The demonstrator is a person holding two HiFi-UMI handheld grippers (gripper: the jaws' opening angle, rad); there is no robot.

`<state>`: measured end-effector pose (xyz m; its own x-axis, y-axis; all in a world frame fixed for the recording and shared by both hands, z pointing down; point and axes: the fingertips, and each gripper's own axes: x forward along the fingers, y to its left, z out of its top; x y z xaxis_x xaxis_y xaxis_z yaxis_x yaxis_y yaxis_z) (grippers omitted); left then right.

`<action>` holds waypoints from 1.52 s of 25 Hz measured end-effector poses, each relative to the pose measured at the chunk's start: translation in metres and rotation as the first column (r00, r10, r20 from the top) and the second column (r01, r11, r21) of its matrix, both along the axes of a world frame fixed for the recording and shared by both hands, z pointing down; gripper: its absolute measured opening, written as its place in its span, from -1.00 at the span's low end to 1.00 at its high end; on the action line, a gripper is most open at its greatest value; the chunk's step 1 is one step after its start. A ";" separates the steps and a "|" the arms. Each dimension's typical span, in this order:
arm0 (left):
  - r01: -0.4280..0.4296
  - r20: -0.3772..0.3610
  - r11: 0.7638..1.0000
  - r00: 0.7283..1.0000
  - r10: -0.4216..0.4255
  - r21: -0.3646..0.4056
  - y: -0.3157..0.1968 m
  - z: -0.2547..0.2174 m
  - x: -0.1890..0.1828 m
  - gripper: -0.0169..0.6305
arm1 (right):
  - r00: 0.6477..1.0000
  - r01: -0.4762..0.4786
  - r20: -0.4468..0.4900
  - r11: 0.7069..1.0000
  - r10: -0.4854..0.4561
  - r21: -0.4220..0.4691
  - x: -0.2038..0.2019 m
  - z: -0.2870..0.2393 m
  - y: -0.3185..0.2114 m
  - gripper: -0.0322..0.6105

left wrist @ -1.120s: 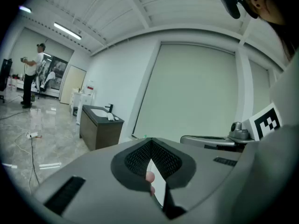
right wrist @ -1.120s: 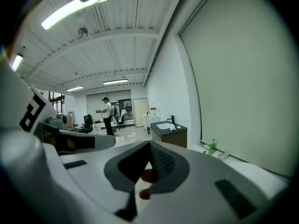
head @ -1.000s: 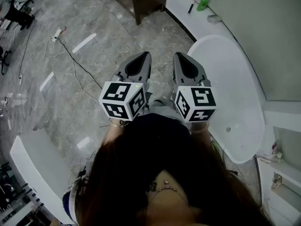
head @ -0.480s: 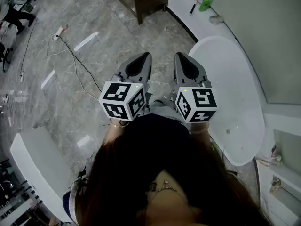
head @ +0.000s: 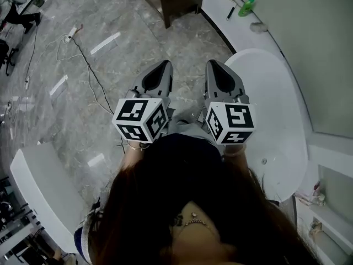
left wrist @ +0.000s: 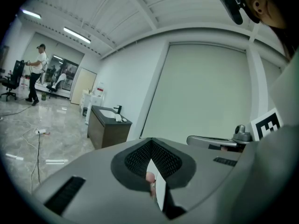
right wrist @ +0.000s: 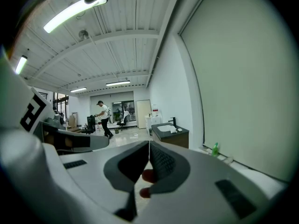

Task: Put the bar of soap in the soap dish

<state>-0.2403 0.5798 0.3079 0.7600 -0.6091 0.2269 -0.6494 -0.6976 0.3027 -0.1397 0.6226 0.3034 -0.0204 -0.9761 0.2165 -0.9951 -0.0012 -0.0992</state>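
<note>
A person stands on a grey marble floor (head: 83, 109) and holds two grey grippers side by side at waist height, pointing forward, each with a black-and-white marker cube at its back. The left gripper (head: 165, 65) has its jaws pressed together with nothing between them. The right gripper (head: 213, 64) is likewise closed and empty. In each gripper view a fingertip of the holder's hand shows through the small gap behind the pads.

To the person's right stands a white oval bathtub (head: 278, 101). Its pale inside shows only a small round drain (head: 264, 161). Beyond the tub a white ledge (head: 218, 4) runs along the wall. On it stand a green bottle (head: 246, 6) and a short dark stick-like item (head: 230, 12). Just past the bottle lies a small pale lump (head: 258, 27), well apart from both grippers. It is too small to tell whether this is the bar of soap, the soap dish or both.

Ahead is a dark vanity cabinet (right wrist: 170, 138) with a white basin (right wrist: 164, 128) set in its top, a black tap (right wrist: 174, 121) behind it and small pale items (right wrist: 175, 130) at the basin's edge, also too small to identify.

A thin cable (head: 91, 76) trails across the floor at the left. A white bench (head: 38, 192) stands near the person's left side. Far off, another person (right wrist: 103, 118) walks by.
</note>
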 end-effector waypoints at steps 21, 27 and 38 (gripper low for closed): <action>-0.027 0.018 0.999 0.999 0.027 -0.022 -0.190 0.015 0.044 -0.96 | 1.000 0.010 -0.003 1.000 -0.010 -0.022 0.040 0.014 -0.185 -0.85; -0.056 -0.008 0.998 0.998 0.056 -0.003 -0.281 -0.001 0.059 -0.96 | 1.000 -0.004 -0.023 1.000 0.004 0.007 0.049 -0.003 -0.276 -0.84; -0.088 -0.026 0.995 0.996 0.087 -0.042 -0.381 0.012 0.091 -0.96 | 1.000 0.008 -0.022 1.000 -0.008 0.010 0.070 -0.002 -0.380 -0.84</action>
